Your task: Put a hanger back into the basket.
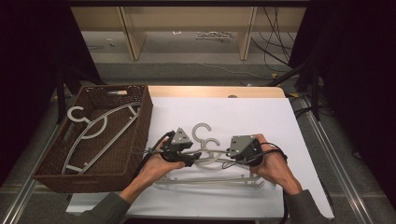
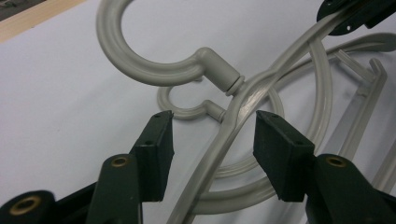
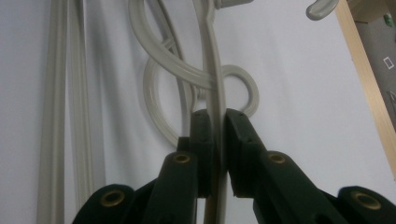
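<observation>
Hanger [image 2: 243, 105]: top one of a pale grey pile, mid desk, w/ hook toward the far side; shoulder arm ran between both hand-held grippers.
Right hand-held gripper [image 3: 215, 122]: jaws clamped on hanger arm, pads pressing both sides.
Left hand-held gripper [image 2: 212, 135]: jaws apart, hanger arm between them, pads not touching it.
2nd hanger [image 2: 187, 109]: under the first, flat on sheet, smaller-looking hook just beside the neck.
Sheet [image 1: 261, 116]: white, covered desk [image 1: 210, 91].
Basket [image 1: 140, 135]: brown wicker, left of sheet, more hangers [image 1: 100, 128] inside.
</observation>
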The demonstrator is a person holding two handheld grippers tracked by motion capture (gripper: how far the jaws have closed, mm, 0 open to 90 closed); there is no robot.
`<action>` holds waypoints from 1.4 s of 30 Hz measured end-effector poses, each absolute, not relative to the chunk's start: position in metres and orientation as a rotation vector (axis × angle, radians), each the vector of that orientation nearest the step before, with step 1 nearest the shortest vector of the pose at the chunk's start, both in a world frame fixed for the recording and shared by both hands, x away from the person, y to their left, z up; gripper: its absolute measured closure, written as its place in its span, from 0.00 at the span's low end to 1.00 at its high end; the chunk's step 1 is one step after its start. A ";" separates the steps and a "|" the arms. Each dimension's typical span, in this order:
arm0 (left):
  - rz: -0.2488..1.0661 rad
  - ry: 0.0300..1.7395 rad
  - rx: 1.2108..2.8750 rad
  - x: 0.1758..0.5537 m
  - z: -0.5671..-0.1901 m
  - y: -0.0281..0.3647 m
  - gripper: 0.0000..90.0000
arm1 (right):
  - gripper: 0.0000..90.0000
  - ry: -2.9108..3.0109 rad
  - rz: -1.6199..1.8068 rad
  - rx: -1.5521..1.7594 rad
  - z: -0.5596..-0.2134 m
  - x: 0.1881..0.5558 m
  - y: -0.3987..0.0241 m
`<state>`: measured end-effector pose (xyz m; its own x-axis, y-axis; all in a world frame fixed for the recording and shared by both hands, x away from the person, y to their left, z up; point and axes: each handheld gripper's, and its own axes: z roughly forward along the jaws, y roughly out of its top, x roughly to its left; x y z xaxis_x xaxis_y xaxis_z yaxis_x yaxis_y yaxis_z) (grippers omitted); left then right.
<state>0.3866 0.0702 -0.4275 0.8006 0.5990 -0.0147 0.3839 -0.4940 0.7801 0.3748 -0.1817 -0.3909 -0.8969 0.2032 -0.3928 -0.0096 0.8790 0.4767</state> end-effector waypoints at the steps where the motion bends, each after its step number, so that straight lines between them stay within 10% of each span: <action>1: 0.334 0.709 2.159 0.387 -0.427 0.070 0.56 | 0.91 2.608 0.667 0.141 -0.390 0.374 -0.181; 27: 0.372 0.424 2.271 0.364 -0.399 0.062 0.90 | 0.81 2.542 0.731 0.201 -0.378 0.373 -0.189; 35: 0.377 0.488 2.222 0.364 -0.386 0.078 0.91 | 0.46 2.428 1.002 0.505 -0.365 0.373 -0.193; 42: 0.381 0.548 2.190 0.369 -0.382 0.090 0.91 | 0.34 2.312 1.131 0.658 -0.357 0.373 -0.198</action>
<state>0.3691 0.0898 -0.3818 0.8591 0.5049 0.0841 0.2543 -0.5637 0.7858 0.3731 -0.1976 -0.3574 -0.7692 0.6046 -0.2070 0.2079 0.5430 0.8136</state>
